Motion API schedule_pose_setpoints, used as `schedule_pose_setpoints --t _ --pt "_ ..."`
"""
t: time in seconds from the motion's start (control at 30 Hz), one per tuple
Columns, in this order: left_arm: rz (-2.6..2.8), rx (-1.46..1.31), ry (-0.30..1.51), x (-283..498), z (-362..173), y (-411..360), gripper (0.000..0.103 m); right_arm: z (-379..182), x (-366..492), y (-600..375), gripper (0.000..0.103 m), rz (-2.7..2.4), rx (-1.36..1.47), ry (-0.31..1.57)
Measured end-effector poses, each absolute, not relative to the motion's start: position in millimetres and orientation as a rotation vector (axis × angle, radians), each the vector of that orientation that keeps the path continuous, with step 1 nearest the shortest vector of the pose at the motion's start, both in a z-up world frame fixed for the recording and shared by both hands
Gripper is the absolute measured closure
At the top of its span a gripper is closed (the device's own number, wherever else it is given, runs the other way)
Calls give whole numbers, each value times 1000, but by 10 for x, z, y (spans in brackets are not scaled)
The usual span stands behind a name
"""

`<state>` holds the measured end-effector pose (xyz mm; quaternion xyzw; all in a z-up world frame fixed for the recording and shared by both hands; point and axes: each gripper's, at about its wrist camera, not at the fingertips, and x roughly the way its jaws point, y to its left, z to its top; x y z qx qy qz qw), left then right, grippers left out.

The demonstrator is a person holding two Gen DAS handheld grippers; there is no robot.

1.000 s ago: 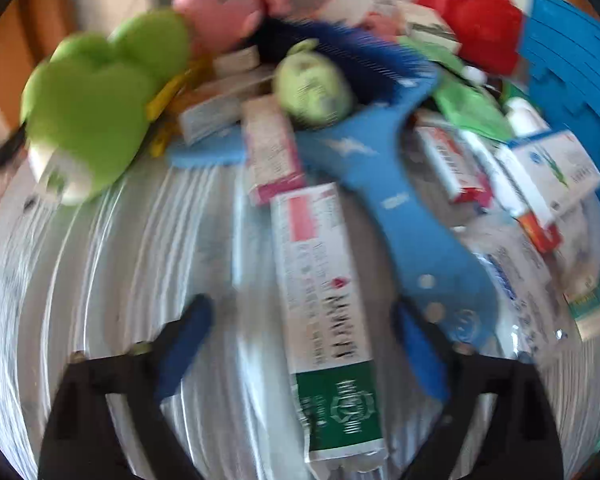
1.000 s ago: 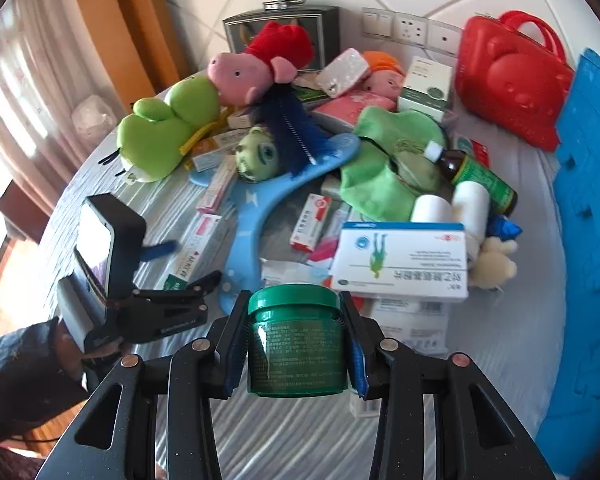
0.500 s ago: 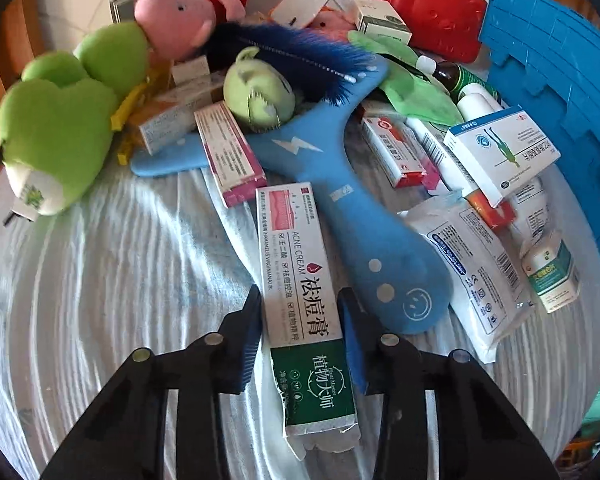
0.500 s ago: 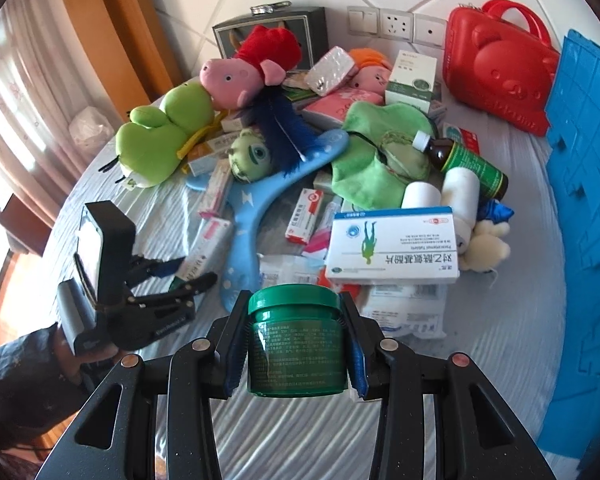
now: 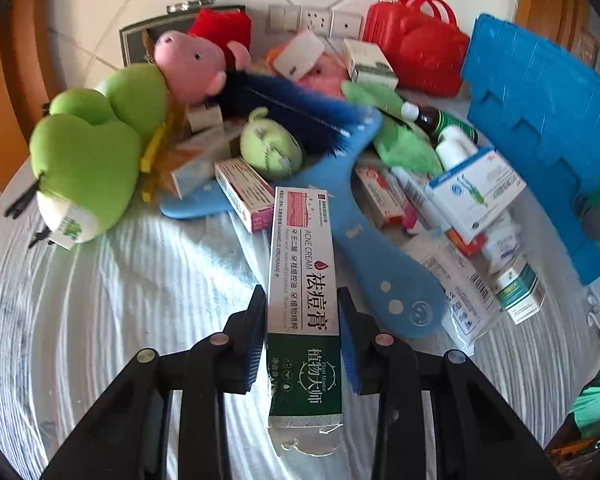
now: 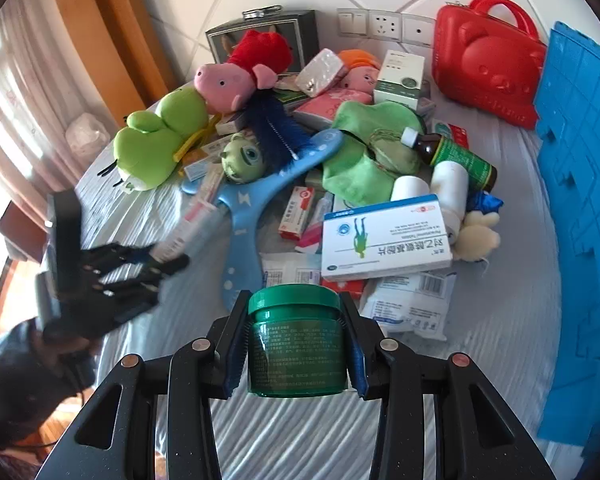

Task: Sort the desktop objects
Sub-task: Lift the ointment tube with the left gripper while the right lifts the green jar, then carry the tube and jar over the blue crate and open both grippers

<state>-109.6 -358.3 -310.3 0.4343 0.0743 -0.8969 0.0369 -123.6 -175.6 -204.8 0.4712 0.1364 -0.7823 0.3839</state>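
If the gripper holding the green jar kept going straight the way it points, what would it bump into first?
Probably the white and blue medicine box lying on top of the pile, just past the green jar that the right gripper holds. Depth is hard to judge, so it might first meet the white packets under it.

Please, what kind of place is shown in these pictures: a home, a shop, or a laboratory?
Most likely a room in a home. A round table with a striped cloth stands against a tiled wall with sockets, a curtained window is beside it, and soft toys such as a pink pig plush lie among medicine boxes.
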Motion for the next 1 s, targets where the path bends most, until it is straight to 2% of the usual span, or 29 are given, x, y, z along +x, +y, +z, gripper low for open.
schedule_pose_setpoints --t 0.17,0.27,0.4,0.53,0.8,1.0 --pt "-2763 1316 183 -1029 -2956 -3610 71 -2080 -1242 -1744 63 -1987 1205 335" --pt "-2769 1244 80 -930 -2821 -3591 72 -2091 -1242 -1754 63 -1981 1204 331" --pt "-2780 1264 147 -969 -2703 -3635 72 -2107 -1238 -1804 63 -1968 1207 328" --pt "-2874 1217 88 -996 -2409 -3492 72 -2000 -1236 -1815 63 -1981 1173 333" --pt "-3132 1035 -54 -1222 -1554 -2913 72 -1393 -1245 -1418 63 -2166 1029 230" --pt "-3409 824 -225 -1463 -800 -2068 72 -600 -1101 -715 63 -2399 832 151"
